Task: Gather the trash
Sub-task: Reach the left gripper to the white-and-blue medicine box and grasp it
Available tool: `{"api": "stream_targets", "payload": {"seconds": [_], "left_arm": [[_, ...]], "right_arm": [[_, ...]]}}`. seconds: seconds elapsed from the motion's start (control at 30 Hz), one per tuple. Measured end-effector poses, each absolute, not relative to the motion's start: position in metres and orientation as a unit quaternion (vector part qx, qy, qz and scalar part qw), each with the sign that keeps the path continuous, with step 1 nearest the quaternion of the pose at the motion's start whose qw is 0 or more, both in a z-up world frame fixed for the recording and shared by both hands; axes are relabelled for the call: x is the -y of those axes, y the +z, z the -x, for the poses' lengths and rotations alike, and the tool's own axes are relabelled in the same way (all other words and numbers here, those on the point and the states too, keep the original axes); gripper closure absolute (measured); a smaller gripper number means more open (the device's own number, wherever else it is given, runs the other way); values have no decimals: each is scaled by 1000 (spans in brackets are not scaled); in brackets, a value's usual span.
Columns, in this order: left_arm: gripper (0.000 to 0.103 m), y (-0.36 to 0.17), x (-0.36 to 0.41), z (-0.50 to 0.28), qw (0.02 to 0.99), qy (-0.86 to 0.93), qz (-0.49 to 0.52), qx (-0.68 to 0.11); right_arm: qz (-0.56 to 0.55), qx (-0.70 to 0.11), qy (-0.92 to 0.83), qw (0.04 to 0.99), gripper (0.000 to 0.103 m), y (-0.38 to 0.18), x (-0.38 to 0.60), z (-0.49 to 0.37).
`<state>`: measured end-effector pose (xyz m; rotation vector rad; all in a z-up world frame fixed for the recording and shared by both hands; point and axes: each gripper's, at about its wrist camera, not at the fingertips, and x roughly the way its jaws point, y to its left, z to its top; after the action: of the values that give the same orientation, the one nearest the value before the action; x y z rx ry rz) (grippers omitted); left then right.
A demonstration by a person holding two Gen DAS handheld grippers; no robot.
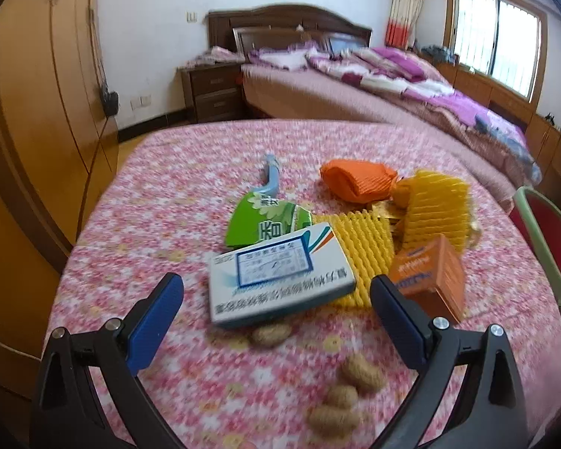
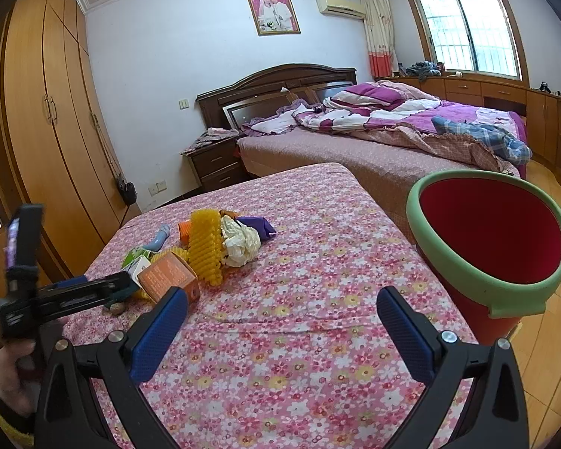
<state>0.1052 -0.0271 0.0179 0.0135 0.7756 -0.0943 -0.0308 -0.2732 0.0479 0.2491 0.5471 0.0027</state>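
Blue-padded left tongs [image 1: 276, 295] spread wide, empty, over white box [image 1: 280, 273] | right tongs [image 2: 282, 308] spread, empty

A wardrobe [image 2: 45, 119] fills the left of the frame. At centre stands a bed [image 2: 355, 138] with a dark headboard [image 2: 273, 86] — nightstand [image 2: 213, 164] beside it. Upper right, a window [image 2: 467, 26] glows; a portrait [image 2: 273, 12] hangs on the white wall [image 2: 168, 75].

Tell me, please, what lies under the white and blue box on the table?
The white and blue box rests partly on a yellow foam net and overlaps a green wrapper; a peanut peeks out at its near edge. Anything else beneath is hidden.
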Motion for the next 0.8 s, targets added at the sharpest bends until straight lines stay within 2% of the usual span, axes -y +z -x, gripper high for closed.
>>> {"api": "stream_targets", "payload": {"seconds": [0.2,0.27,0.4,0.5,0.57,0.63,0.8], "left_arm": [[7,8,32,-129,914,-41,-2,-405],[15,5,30,-132,910,-34,4,-412],[19,5,29,-132,912,-35,14,-408],[33,11,26,-127,916,-59,21,-395],[48,16,25,-123,920,-76,27,-385],[54,22,23,-118,922,-87,25,-377],[51,24,16,-115,914,-93,28,-393]], "right_arm": [[-130,-285,8,950,0,43,277,22],[-131,-287,10,949,0,41,277,18],[-132,-293,16,947,0,43,276,11],[-126,-295,24,947,0,47,270,6],[-119,-296,26,947,0,50,264,2],[-114,-297,33,947,0,53,257,-2],[-115,-297,46,947,0,55,246,-7]]}}
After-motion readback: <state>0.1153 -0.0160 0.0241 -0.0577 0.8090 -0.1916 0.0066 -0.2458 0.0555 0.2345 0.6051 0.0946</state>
